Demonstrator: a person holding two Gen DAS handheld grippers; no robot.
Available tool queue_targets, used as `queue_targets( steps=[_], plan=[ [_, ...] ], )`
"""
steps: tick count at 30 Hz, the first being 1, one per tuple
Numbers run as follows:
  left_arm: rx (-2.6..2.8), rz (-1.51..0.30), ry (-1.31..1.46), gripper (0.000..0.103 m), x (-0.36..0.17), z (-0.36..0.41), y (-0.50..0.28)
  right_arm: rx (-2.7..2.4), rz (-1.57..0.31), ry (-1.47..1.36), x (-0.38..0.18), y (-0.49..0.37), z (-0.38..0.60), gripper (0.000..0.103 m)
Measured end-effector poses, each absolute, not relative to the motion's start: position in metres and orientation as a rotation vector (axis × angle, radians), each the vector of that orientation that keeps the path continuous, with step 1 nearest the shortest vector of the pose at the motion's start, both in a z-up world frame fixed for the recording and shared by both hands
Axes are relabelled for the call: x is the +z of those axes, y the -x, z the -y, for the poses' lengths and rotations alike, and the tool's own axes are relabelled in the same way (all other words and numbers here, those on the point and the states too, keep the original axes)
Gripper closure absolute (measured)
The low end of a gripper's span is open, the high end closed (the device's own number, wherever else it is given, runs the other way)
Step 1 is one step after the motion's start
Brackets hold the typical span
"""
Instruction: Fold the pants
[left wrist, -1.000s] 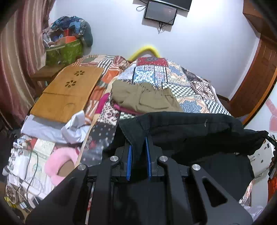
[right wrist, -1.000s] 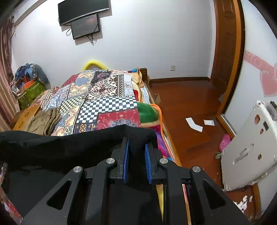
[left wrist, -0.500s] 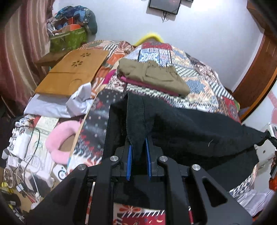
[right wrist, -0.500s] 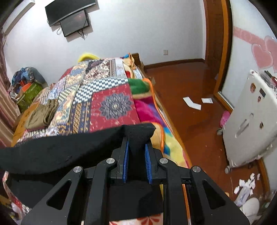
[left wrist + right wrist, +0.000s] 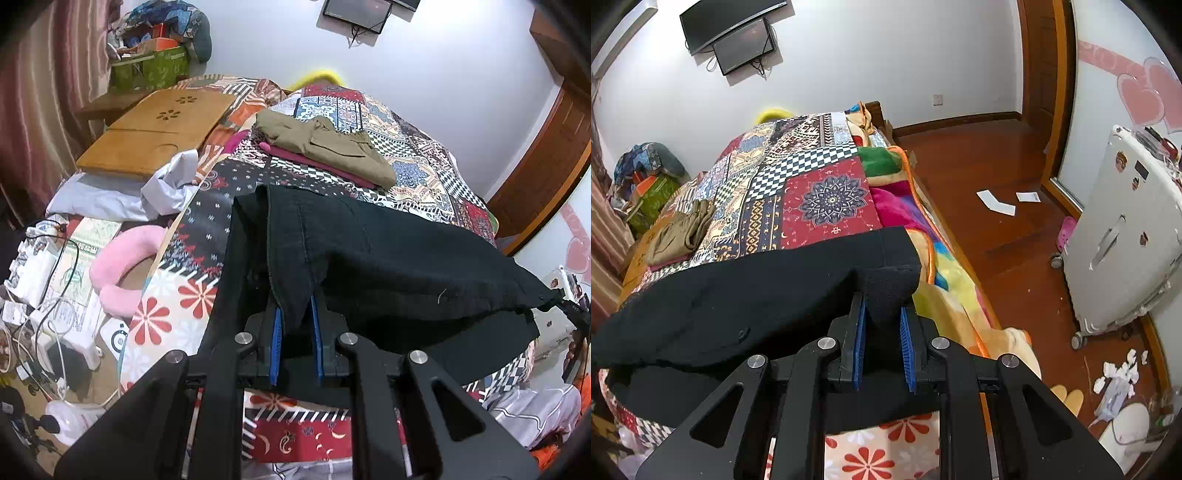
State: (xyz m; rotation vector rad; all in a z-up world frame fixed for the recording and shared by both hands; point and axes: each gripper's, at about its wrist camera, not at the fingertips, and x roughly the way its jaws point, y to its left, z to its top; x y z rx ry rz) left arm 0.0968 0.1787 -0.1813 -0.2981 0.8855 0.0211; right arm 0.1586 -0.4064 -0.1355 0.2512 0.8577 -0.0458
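Black pants (image 5: 388, 254) stretch across the near end of a patchwork-covered bed (image 5: 417, 173), held up at both near corners. My left gripper (image 5: 295, 314) is shut on the left corner, a fold of black cloth pinched between its blue pads. In the right wrist view my right gripper (image 5: 882, 317) is shut on the other corner of the black pants (image 5: 757, 291), the cloth bunched between its blue pads. The far edge of the pants rests on the bed; the near part sags between the grippers and hides the bed under it.
Folded olive and magenta garments (image 5: 325, 144) lie stacked farther up the bed. A wooden lap tray (image 5: 155, 129), a pink cushion (image 5: 122, 266) and cables lie to the left. To the right are wooden floor (image 5: 997, 177), a white suitcase (image 5: 1123, 236) and scattered papers.
Both grippers have come down and forward over the bed with the pants. The black cloth has sunk from hanging in the air to lying partly on the bedcover.
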Motion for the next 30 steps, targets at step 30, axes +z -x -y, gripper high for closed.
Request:
queue_targets(
  steps=[30],
  plan=[
    [0.007,-0.949,0.241,0.086,-0.205,-0.182,-0.064,-0.054,-0.965,-0.247,-0.166,-0.131,0.401,0.088]
  ],
)
